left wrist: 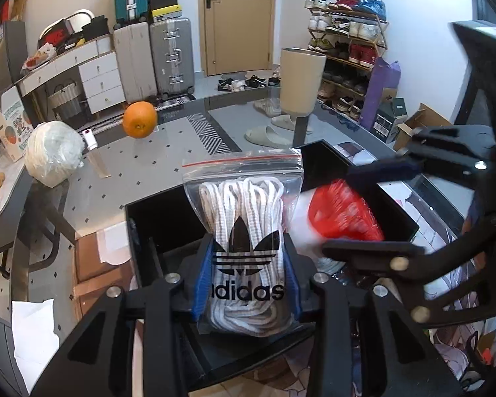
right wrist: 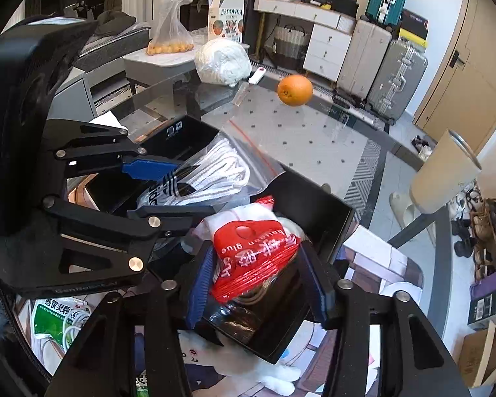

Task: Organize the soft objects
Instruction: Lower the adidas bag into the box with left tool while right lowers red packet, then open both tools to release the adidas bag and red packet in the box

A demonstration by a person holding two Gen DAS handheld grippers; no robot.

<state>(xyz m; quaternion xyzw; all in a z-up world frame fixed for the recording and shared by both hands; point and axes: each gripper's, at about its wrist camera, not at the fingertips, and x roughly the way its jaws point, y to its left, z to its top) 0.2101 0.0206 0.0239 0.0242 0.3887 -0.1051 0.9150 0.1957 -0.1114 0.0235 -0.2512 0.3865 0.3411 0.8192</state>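
Gripping the laces bag (left wrist: 244, 231) in our left claw (left wrist: 248, 284); right claw (right wrist: 258, 274) is loosely straddling the red packet (right wrist: 254, 251), box (right wrist: 314, 205) underneath.

The right gripper (right wrist: 253, 276) straddles a red-labelled glue packet (right wrist: 253, 251) over a black box (right wrist: 317, 211); its blue pads stand just off the packet's sides. To the left, the left gripper (right wrist: 168, 187) pinches a zip bag of white laces (right wrist: 211, 175). An orange (right wrist: 295, 90) sits on the glass worktop (right wrist: 307, 139) behind.
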